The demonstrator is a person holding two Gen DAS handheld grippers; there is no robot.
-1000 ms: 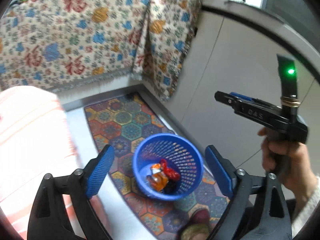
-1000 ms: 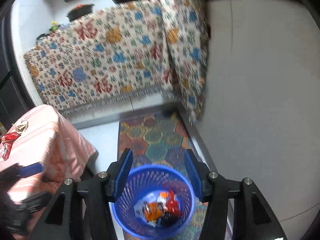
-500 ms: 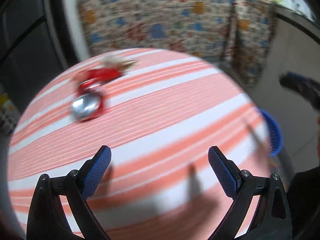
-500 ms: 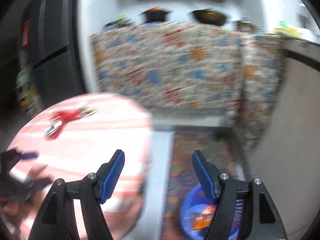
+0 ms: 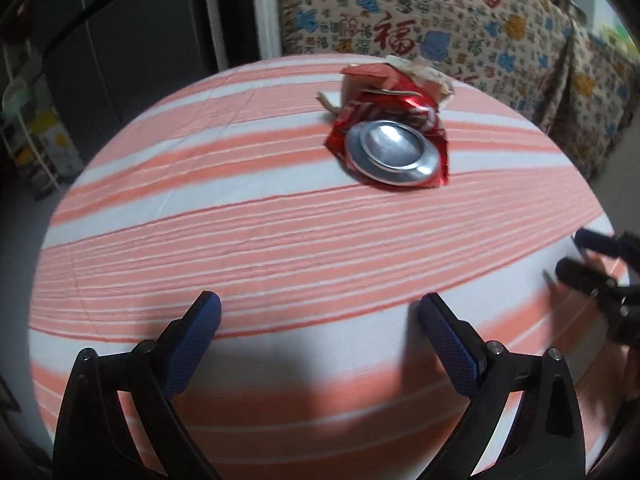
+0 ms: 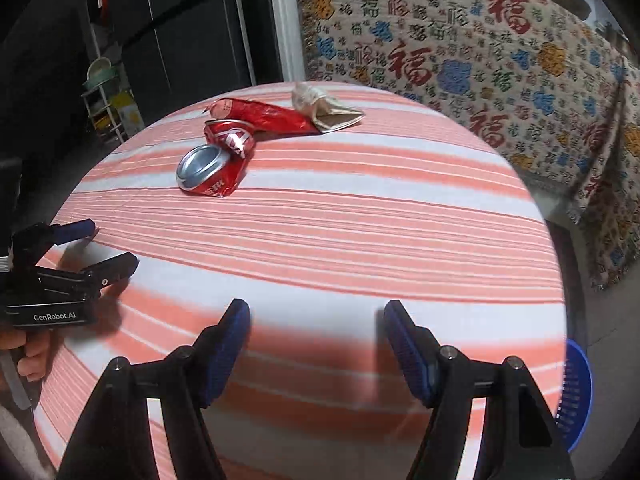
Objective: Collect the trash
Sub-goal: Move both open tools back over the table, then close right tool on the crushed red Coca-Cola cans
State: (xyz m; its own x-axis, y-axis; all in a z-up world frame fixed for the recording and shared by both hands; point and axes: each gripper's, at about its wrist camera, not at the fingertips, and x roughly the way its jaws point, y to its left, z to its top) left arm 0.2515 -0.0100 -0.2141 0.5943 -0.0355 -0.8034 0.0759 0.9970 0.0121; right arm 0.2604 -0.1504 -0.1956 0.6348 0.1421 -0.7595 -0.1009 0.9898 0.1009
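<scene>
A crushed red can [image 5: 390, 146] [image 6: 218, 162] lies on the pink-striped tablecloth [image 5: 280, 240] [image 6: 360, 232], silver base toward me. Behind it lie a red wrapper [image 6: 264, 114] and a crumpled beige paper carton [image 5: 408, 70] [image 6: 326, 110]. My left gripper [image 5: 320, 320] hovers open over the near part of the table, empty; it also shows at the left edge of the right wrist view [image 6: 104, 246]. My right gripper [image 6: 316, 326] is open and empty, well short of the trash; it appears blurred at the right of the left wrist view [image 5: 580, 256]. The blue basket [image 6: 576, 384] peeks out below the table's right edge.
A patterned blanket [image 6: 480, 60] drapes over furniture behind the table. A dark fridge [image 6: 180, 28] and a small rack [image 6: 104, 100] stand at the back left. A person's hand [image 6: 24, 352] holds the left gripper.
Both grippers swung left from above the blue basket on the floor to above the striped table. The right jaws widened. The trash pile now lies ahead of both.
</scene>
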